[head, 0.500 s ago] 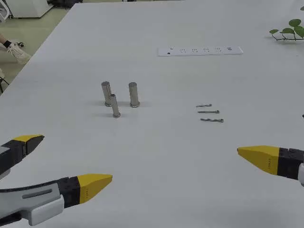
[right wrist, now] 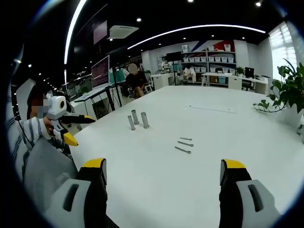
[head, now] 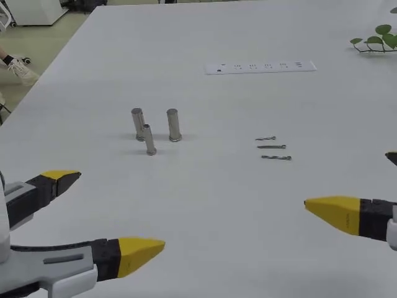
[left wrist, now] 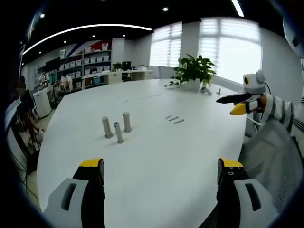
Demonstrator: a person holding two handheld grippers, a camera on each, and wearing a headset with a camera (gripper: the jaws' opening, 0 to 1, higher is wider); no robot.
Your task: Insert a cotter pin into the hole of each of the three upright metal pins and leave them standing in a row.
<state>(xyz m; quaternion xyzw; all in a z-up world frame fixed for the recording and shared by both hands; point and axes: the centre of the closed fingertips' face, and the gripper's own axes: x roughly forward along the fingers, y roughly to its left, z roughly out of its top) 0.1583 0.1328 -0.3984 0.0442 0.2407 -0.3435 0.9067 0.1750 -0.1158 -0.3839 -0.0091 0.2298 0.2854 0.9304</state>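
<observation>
Three upright metal pins stand in a tight cluster on the white table, left of centre; they also show as the pins and the pins. Three cotter pins lie side by side to their right, seen too as cotter pins and cotter pins. My left gripper hovers open near the table's front left, well short of the pins, with nothing between its jaws. At the front right my right gripper is open and holds nothing. Each gripper's own view shows its yellow tips wide apart: left gripper, right gripper.
A white power strip lies flat at the back of the table. A green plant sits at the far right edge. The table's left edge drops to the floor. People sit at desks in the room behind.
The left gripper has drifted a little right and inward in the head view; the right gripper has barely shifted. Metal pins and cotter pins have not moved.
</observation>
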